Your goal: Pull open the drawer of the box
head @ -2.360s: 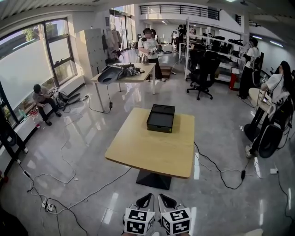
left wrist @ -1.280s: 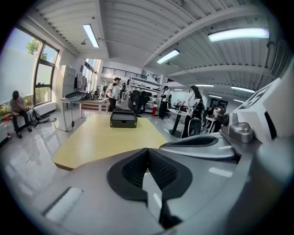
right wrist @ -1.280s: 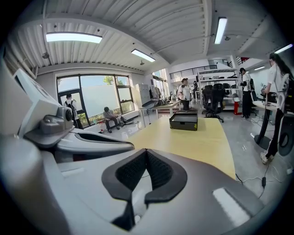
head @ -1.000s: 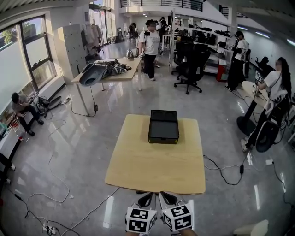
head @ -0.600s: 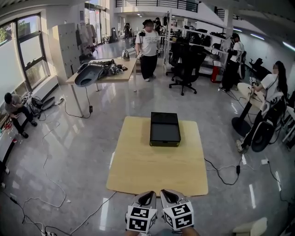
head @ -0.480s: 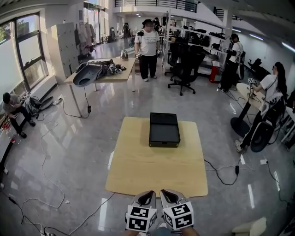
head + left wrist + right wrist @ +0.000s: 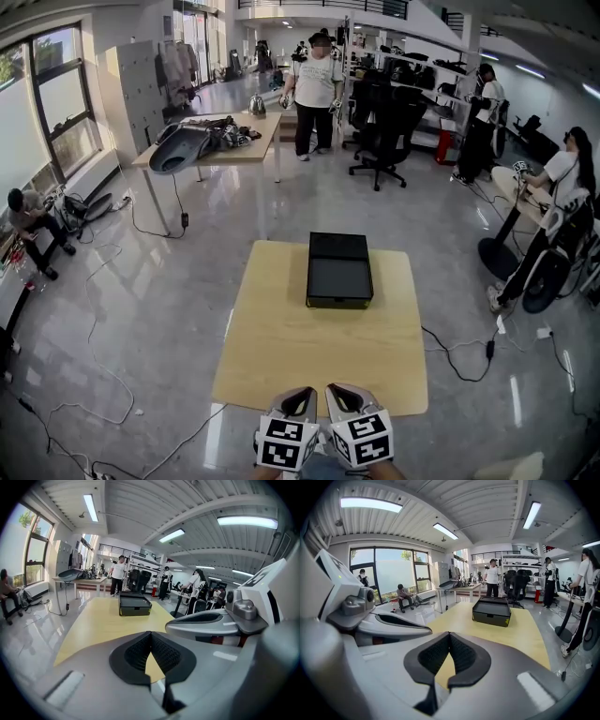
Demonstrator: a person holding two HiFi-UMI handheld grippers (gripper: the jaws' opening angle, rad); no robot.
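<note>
- Left gripper (image 7: 296, 403): sits at 6 o'clock in the head view. Its jaws are closed pad to pad with nothing between them.
- Right gripper (image 7: 343, 401): sits just beside the left, at its 3 o'clock. Its jaws are likewise together and empty.
- Table (image 7: 281, 356): in the head view its near edge lies beneath the tips of both grippers.
- Box (image 7: 338, 272): rests on the far half of the table, at 12 o'clock from both grippers and well apart from them.
- Drawer (image 7: 490, 617): its front faces 6 o'clock and appears flush with the box, so it is judged unopened.
- Progress: no part of the pull is done. Reaching the box, parting the jaws, gripping the front and drawing it toward 6 o'clock all remain.
- Person (image 7: 319, 89): stands beyond the table at 12 o'clock.
</note>
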